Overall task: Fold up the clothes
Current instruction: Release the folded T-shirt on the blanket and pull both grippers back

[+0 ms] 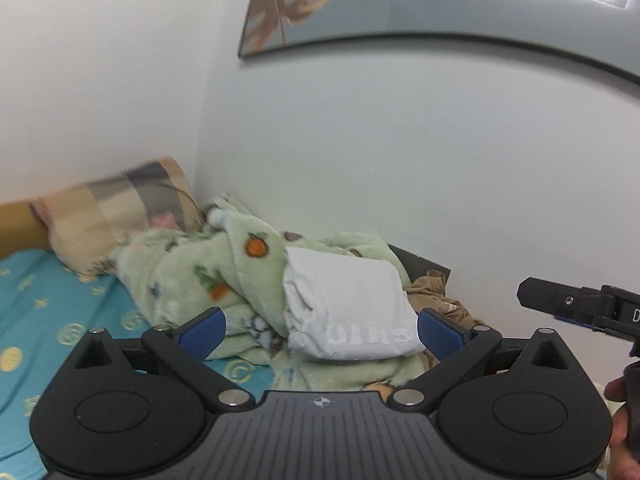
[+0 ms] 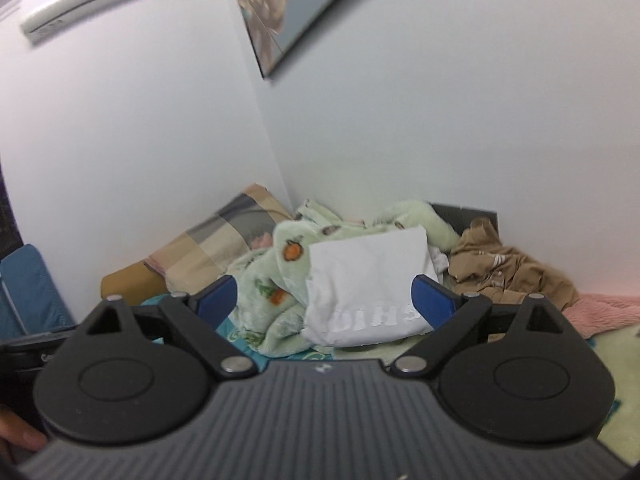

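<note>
Your left gripper (image 1: 320, 334) and right gripper (image 2: 324, 300) both hang released, blue pads wide apart with nothing between them. The folded white garment with pale lettering (image 1: 348, 312) lies ahead on the rumpled green fleece blanket with orange prints (image 1: 192, 268), near the far wall. Left of the blanket, the turquoise patterned bedsheet (image 1: 52, 320) lies bare up to the checked beige pillow (image 1: 120, 208). Right of the white garment, a crumpled tan garment (image 2: 508, 268) sits against the wall.

Both wrist cams face bed corner, level-low; share folded white garment (image 1: 348, 312) (image 2: 366, 284).
</note>
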Tool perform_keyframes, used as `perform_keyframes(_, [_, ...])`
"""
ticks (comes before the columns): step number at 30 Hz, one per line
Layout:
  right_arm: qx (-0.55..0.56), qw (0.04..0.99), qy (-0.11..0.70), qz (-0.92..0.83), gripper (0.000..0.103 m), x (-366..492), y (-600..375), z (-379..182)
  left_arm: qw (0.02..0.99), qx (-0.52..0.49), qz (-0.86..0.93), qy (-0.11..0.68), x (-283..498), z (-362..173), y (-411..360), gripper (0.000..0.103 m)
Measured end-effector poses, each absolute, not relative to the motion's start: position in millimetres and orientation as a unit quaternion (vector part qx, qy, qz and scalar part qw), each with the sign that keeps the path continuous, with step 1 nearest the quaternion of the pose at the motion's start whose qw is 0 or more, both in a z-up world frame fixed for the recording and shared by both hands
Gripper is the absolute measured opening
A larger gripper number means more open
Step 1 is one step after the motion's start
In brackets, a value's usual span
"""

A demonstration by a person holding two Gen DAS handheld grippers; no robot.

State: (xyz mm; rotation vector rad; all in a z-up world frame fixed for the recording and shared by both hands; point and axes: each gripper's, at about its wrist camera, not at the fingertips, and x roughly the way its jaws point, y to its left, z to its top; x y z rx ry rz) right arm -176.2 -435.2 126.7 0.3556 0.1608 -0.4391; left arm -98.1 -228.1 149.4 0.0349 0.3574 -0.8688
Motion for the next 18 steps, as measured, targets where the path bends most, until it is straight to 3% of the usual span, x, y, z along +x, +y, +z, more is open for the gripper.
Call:
perform_keyframes(7, [0.150,0.966,0.052,-0.205,0.095,-207.2,-373.0,117.7,0.905,0.035,-0.405,0.127,-156.8,142.1,-169.2,0.103])
perform_keyframes(18, [0.115,0.967,0.037,-0.225,0.095,-200.5,-342.2,81.6,0.916,0.032,-0.378,0.126,-160.4,112.0,-135.9,0.103])
